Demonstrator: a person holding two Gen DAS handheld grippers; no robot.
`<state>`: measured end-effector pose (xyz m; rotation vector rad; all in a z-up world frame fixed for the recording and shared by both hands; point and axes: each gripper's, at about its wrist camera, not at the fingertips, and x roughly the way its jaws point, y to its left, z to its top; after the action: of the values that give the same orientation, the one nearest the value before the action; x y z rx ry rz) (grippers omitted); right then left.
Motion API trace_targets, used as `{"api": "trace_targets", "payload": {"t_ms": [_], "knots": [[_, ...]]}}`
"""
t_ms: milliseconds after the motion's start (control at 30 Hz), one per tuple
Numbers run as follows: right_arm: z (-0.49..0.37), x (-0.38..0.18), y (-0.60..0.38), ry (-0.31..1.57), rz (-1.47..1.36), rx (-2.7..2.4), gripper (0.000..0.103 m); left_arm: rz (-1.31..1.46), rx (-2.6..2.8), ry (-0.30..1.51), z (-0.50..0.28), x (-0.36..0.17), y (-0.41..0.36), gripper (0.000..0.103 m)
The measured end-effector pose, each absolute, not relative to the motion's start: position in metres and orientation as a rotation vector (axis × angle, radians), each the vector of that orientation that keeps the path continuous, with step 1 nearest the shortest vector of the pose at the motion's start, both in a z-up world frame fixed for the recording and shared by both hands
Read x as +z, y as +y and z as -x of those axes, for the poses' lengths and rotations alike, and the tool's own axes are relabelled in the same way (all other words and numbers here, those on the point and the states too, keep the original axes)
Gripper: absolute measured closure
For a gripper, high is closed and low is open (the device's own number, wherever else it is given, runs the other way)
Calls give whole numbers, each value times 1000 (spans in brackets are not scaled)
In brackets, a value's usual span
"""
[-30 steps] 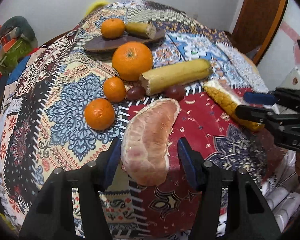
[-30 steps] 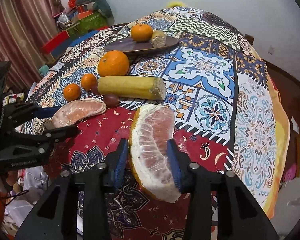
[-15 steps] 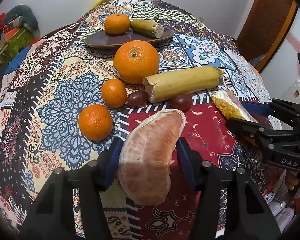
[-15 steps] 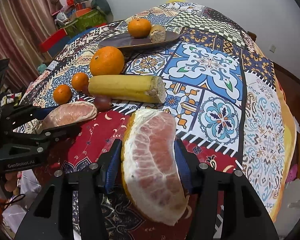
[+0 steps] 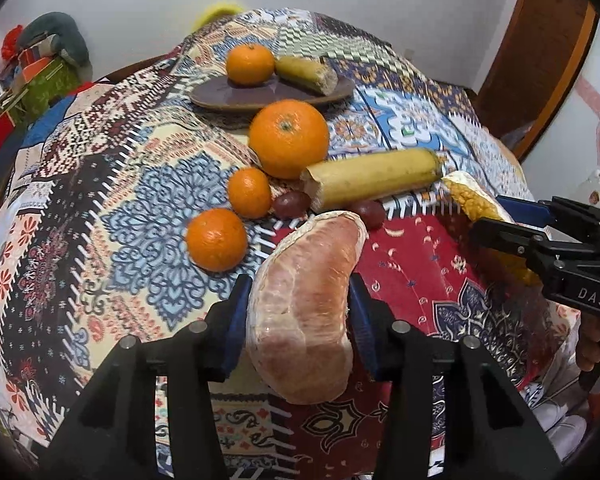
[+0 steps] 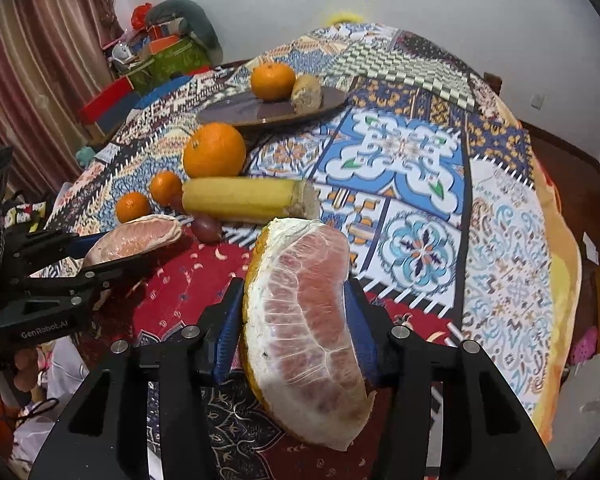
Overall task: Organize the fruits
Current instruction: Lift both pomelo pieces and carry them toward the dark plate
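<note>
My left gripper is shut on a peeled pomelo segment and holds it above the patterned cloth. My right gripper is shut on a pomelo wedge with yellow rind, also lifted. Each gripper shows in the other's view, the left one and the right one. Ahead lie a large orange, a cut banana, two small mandarins and two dark grapes. A dark plate at the back holds a mandarin and a banana piece.
The round table is covered by a patchwork cloth that falls away at the right edge. A pile of boxes and bags stands at the back left beside a curtain. A wooden door frame is at the right.
Both grippers have risen and moved forward with their pomelo pieces, which left the cloth. The left jaws closed in on the segment. The fruit on the table has not moved.
</note>
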<state>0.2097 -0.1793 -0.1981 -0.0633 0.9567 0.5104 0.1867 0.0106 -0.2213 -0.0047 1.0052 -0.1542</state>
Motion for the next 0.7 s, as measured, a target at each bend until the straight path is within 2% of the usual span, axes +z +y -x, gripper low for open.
{"api": "trace_targets", "payload": {"t_ms": [700], "knots": [[-249,-129,-161,737,40,529,57,33,-112,810,-222,-152,32,56]]}}
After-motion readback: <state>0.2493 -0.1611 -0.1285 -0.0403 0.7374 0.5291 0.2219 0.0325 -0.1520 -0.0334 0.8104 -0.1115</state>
